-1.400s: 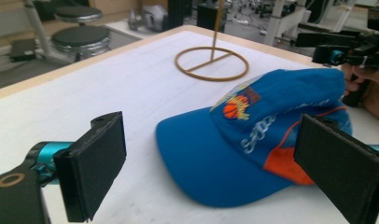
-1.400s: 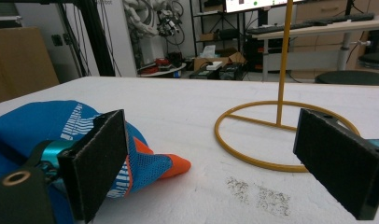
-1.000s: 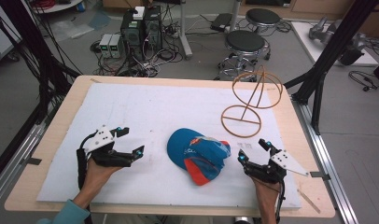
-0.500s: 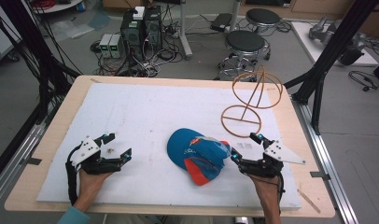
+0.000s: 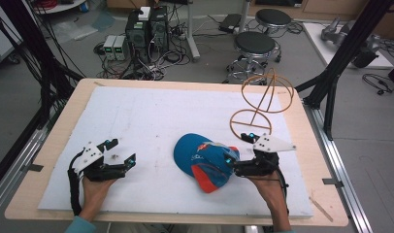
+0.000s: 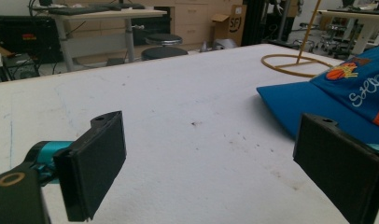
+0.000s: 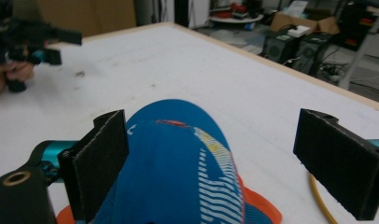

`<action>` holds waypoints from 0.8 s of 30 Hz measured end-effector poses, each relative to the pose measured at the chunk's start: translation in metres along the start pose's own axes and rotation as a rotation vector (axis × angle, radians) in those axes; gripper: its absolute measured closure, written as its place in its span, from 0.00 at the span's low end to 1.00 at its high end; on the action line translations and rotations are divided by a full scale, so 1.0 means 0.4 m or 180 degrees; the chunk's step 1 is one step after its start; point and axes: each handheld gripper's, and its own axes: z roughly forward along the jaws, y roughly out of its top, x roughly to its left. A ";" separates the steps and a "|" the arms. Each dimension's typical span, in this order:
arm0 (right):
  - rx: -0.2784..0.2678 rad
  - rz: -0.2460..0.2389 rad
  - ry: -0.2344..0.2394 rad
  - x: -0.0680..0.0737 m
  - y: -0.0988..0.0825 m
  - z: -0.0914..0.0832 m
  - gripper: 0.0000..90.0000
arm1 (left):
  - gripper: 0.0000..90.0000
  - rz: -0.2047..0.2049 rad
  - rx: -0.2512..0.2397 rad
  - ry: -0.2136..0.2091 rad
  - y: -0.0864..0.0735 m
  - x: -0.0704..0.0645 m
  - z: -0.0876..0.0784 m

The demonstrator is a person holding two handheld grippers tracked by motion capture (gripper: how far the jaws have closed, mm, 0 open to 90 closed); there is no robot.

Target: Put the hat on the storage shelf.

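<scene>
Item: blue cap (image 5: pixel 205 158), orange underside, lying on the white mat (image 5: pixel 151 116) near the table's front edge; all places below are reckoned from it.

My right gripper (image 5: pixel 238 151): at the cap's right edge, jaws spread wide, the crown rising between them in the right gripper view, nothing clamped.

My left gripper (image 5: pixel 120 151): well apart to the cap's left, jaws wide, holding nothing, low over the mat.

Wire stand (image 5: pixel 263 99): just behind the cap to the right, its ring base flat on the mat.
</scene>
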 end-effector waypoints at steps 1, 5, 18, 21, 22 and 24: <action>0.0069 -0.0026 0.0045 0.004 0.003 0.007 0.10 | 0.11 -0.0014 -0.0002 -0.0005 0.000 0.001 0.000; 0.0287 -0.0182 0.0142 0.022 0.011 0.032 0.10 | 0.12 0.0013 0.0001 -0.0007 0.000 -0.001 -0.001; 0.0697 -0.0075 0.0329 0.034 0.043 0.124 0.15 | 0.13 -0.0008 -0.0010 -0.0009 -0.001 0.000 0.000; 0.0746 -0.0069 0.0325 0.033 0.049 0.134 0.17 | 0.13 -0.0009 -0.0011 -0.0008 -0.001 0.000 0.000; 0.0797 -0.0029 0.0329 0.028 0.054 0.146 0.17 | 0.13 -0.0010 -0.0013 -0.0007 -0.001 0.000 0.000; 0.0877 -0.0014 0.0327 0.026 0.055 0.157 0.19 | 0.13 -0.0006 -0.0010 -0.0010 0.000 0.000 -0.001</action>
